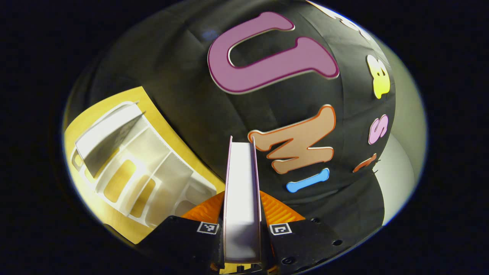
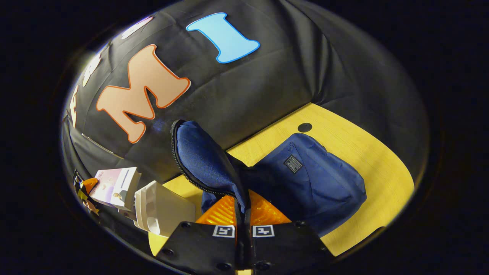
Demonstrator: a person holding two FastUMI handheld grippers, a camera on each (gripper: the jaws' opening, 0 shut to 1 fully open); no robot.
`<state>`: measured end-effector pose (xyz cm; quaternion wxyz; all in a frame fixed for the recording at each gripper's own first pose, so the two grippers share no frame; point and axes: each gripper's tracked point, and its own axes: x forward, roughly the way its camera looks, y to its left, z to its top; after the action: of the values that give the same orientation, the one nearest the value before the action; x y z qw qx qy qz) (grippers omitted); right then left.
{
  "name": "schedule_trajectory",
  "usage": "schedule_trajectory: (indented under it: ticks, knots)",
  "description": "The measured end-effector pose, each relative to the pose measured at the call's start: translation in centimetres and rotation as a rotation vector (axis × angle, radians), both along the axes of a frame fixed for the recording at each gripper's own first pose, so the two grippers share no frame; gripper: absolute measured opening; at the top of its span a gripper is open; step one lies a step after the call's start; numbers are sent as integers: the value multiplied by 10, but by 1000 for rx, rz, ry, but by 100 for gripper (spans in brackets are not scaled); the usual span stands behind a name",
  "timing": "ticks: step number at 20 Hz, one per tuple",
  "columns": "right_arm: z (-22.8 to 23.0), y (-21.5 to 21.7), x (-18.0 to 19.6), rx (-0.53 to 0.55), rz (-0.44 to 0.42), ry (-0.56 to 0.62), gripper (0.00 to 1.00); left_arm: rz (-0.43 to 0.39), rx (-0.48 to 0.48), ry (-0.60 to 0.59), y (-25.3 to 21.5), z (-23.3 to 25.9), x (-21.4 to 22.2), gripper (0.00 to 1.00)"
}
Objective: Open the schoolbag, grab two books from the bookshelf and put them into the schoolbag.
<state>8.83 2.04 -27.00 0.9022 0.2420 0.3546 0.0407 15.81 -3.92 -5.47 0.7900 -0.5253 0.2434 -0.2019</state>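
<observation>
On the table [image 2: 366,160], right gripper [image 2: 243,214] pinches schoolbag [image 2: 305,179] flap.

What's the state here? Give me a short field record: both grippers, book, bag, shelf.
left gripper: shut on a book, held edge-on and lifted off the table
right gripper: shut on the bag's flap, holding it up
bag: blue, lying on the yellow table, zip open
shelf: white, on the table, compartments seen here hold nothing
book in bag: not yet
</observation>
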Motion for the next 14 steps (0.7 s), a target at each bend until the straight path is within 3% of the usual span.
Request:
schedule_trajectory:
  ticks: [14]
  knots:
    - [0, 1, 0, 17, 2, -10, 3, -157, 59, 120, -150, -91, -4, 34]
